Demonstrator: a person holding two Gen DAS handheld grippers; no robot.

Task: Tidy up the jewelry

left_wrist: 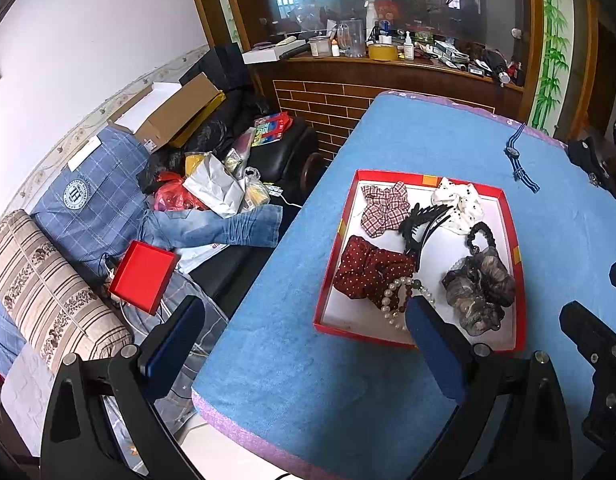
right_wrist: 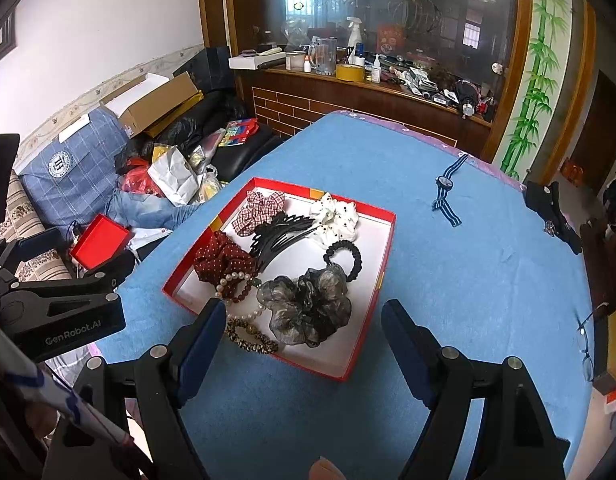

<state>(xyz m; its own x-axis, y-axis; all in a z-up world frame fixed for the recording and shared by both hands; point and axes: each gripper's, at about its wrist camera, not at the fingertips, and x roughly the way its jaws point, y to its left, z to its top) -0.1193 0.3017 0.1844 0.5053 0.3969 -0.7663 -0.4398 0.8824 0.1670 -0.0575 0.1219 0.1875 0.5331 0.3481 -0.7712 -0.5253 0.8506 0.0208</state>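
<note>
A red box [left_wrist: 508, 216] [right_wrist: 378, 276] with a white floor lies on the blue table [left_wrist: 316, 380] [right_wrist: 468, 280]. It holds a plaid scrunchie [left_wrist: 384, 208] [right_wrist: 260, 208], a white dotted scrunchie [left_wrist: 460, 204] [right_wrist: 340, 216], a dark red scrunchie [left_wrist: 368, 272] [right_wrist: 224, 260], a grey sheer scrunchie [left_wrist: 480, 292] [right_wrist: 308, 304], black hair clips [left_wrist: 424, 220] [right_wrist: 280, 232], a black hair tie [right_wrist: 344, 258] and bead bracelets [left_wrist: 396, 300] [right_wrist: 236, 284]. A striped-strap watch [left_wrist: 516, 156] [right_wrist: 446, 186] lies apart, farther back. My left gripper [left_wrist: 308, 320] hovers open at the table's left edge. My right gripper [right_wrist: 304, 320] hovers open just before the box.
A sofa [left_wrist: 48, 280] piled with clothes, bags and a red lid [left_wrist: 142, 276] [right_wrist: 100, 240] stands left of the table. A cluttered wooden counter [left_wrist: 388, 64] [right_wrist: 368, 80] runs behind. A dark cloth [right_wrist: 552, 212] and glasses [right_wrist: 586, 344] lie at the table's right edge.
</note>
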